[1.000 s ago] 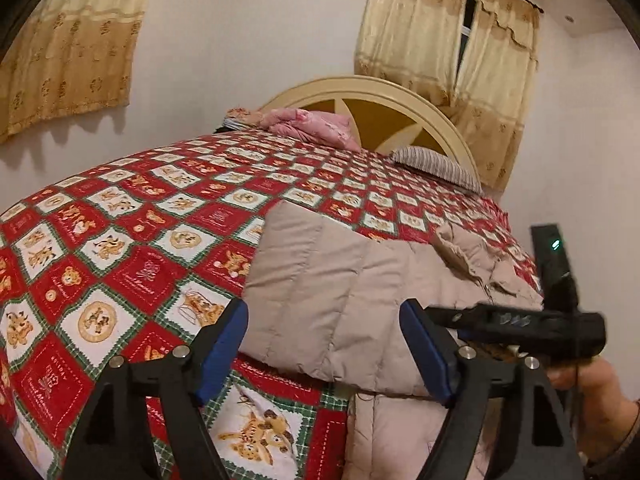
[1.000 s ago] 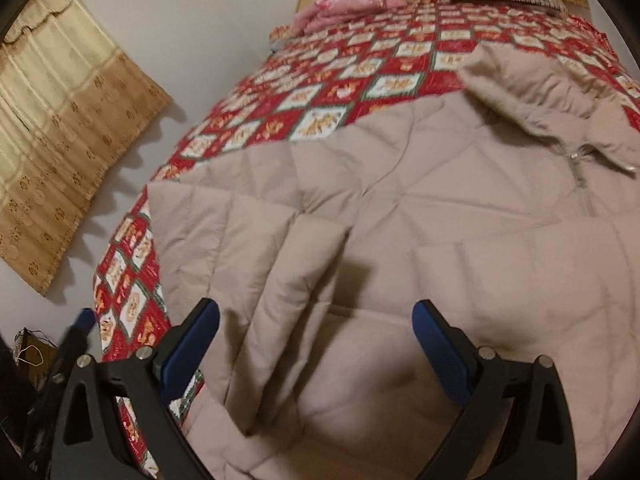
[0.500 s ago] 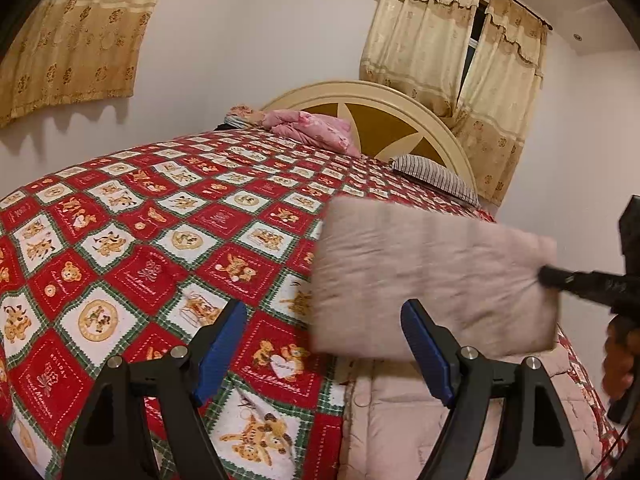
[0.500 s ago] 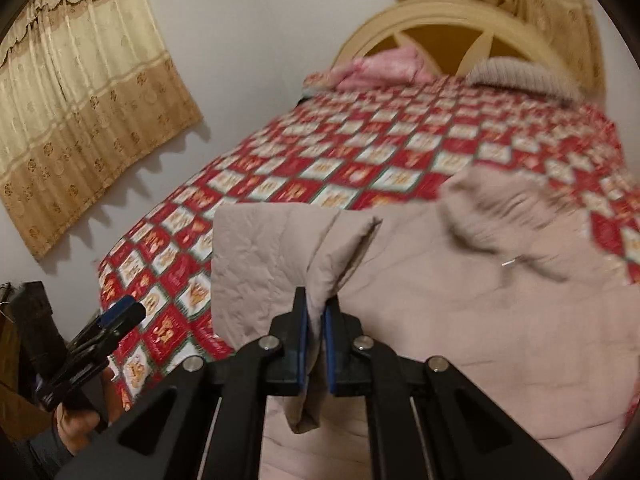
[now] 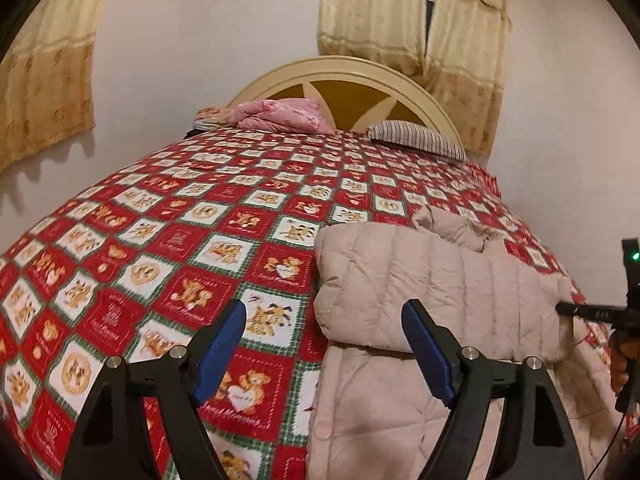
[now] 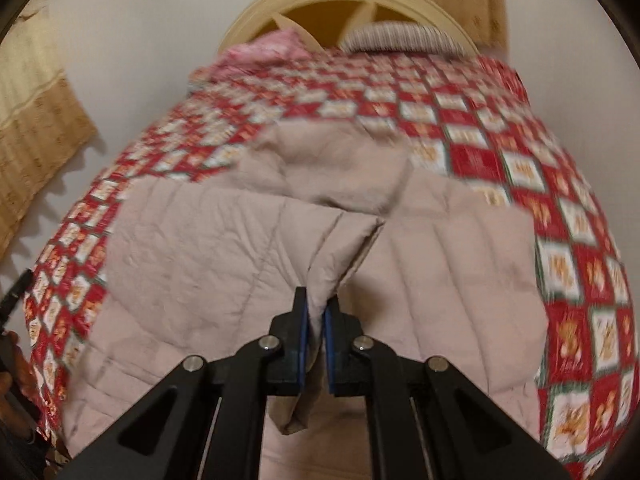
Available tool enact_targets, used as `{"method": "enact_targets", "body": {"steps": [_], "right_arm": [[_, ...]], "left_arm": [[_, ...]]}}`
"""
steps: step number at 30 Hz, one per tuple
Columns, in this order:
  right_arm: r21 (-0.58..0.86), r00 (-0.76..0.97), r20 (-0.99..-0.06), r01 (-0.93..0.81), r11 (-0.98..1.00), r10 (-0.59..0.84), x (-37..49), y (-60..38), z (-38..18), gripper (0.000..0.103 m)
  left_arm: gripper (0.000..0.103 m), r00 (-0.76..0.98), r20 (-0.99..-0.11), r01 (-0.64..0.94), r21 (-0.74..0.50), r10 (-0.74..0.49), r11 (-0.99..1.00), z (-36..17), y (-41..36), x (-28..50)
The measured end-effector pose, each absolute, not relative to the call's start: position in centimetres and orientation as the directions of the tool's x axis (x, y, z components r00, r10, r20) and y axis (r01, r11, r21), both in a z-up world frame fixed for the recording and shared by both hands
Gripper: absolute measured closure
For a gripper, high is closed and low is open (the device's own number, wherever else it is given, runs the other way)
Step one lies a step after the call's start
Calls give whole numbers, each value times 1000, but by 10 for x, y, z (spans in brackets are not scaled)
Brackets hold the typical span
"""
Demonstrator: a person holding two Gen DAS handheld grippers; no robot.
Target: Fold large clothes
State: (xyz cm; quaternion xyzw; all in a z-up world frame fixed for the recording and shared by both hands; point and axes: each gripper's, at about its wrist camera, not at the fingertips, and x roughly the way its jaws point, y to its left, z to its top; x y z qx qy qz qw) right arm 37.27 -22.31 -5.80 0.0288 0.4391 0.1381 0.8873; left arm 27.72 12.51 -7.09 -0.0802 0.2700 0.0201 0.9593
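My right gripper [image 6: 315, 320] is clamped on a pinched fold of the beige puffer jacket [image 5: 436, 292], which lies on the red patchwork bedspread [image 5: 168, 240]. My left gripper [image 5: 324, 352] hangs wide apart, holding nothing. Script on the bedspread squares is too small to read.

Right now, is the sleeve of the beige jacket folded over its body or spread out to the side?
Folded over. The sleeve lies across the beige jacket, and the right gripper is shut on its end. The left gripper is open.

Matt quilted cloth jacket [image 5: 440, 292]
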Motion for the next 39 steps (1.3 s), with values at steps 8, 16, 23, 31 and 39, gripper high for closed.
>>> {"method": "enact_targets", "body": {"steps": [8,16,23,31,39], "right_arm": [[97,566,-814,-90,991,131,370,-253,-79,41],[148,649,-719,-207,967,249,381,-200,-56,39],[113,614,-756,-219,969,227,398,-185,-117,39],[65,620,-759,-230,971,198,391,-179,-131,38],[21,624,-764,-227,974,162,392,-172,-136,37]], "left_arm": [[22,833,-552,-25,20,32,999,-65,91,328],[22,767,-641,33,12,-18,999,-102,41,404],[17,693,-721,23,37,11,999,-159,34,424],[9,686,-727,9,30,16,999,-170,31,427],[6,680,-733,-3,27,22,1000,-173,31,428]]}}
